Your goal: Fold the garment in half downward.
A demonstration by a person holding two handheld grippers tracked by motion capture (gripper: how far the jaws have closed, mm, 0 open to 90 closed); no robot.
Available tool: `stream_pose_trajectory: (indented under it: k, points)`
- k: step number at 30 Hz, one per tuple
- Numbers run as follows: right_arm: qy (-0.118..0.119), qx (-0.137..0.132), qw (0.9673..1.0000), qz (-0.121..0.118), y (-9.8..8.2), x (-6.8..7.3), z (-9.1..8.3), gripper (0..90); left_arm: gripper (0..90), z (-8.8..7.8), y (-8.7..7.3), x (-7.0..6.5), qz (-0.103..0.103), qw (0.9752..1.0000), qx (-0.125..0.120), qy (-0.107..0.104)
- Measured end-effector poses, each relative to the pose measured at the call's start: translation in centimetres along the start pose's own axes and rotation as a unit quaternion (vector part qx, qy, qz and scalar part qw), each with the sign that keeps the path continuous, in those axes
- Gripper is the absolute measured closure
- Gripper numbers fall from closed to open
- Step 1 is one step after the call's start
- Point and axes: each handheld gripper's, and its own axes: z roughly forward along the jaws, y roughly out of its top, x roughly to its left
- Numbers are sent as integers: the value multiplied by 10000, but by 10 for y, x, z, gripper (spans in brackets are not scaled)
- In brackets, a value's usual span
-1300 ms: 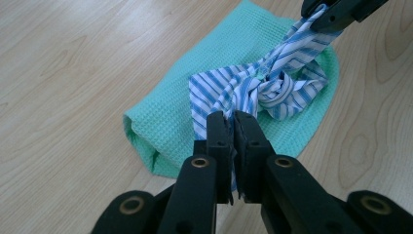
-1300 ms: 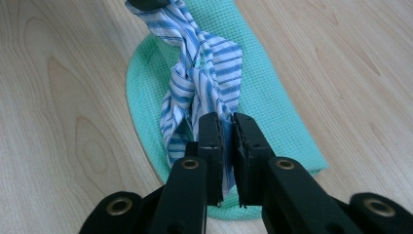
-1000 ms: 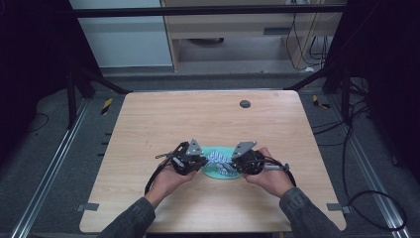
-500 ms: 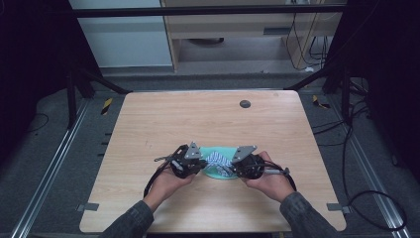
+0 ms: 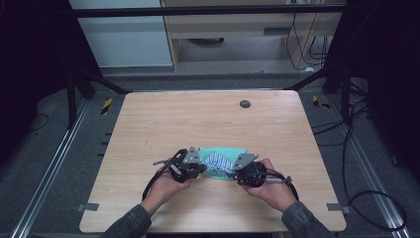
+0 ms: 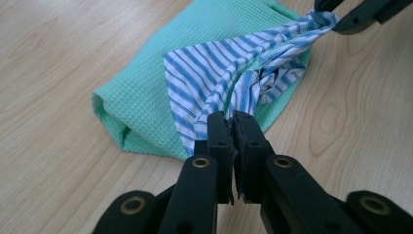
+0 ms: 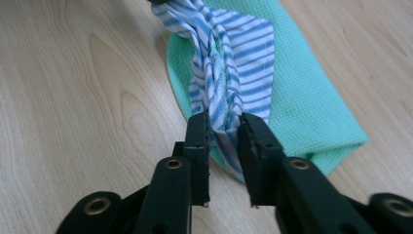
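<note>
The striped cloth (image 6: 219,78) is pinched at its left end by the left gripper (image 6: 233,127) and at its right end by the right gripper (image 7: 225,134), stretched over the green cloth (image 5: 224,152) at the table's (image 5: 163,119) near middle. It is judged soft, light and limp, best held by its bunched ends.

The table (image 5: 208,124) is pale wood with a smooth, matt grain. On it lies a green cloth (image 6: 146,92) with a fine waffle weave, soft and matt. The striped cloth (image 6: 219,73), blue and white, is thinner, smooth woven fabric that creases easily. The left gripper (image 6: 233,122) and right gripper (image 7: 224,126) have black matt plastic jaws with small metal rivets.
</note>
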Motion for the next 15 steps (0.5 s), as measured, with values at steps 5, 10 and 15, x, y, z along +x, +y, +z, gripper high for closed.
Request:
stream_pose_trajectory:
  k: [5,10,15]
  points:
    - [49,13,10000,0,-5,1,2,880,868,-1,-4,-3,25,10000,-6,-24]
    - [135,90,9999,-38,-11,4,3,900,869,-1,-9,-7,93,9999,42,-80]
    - [241,196,9995,-115,-14,9,8,900,873,2,-14,-11,188,9996,187,-111]
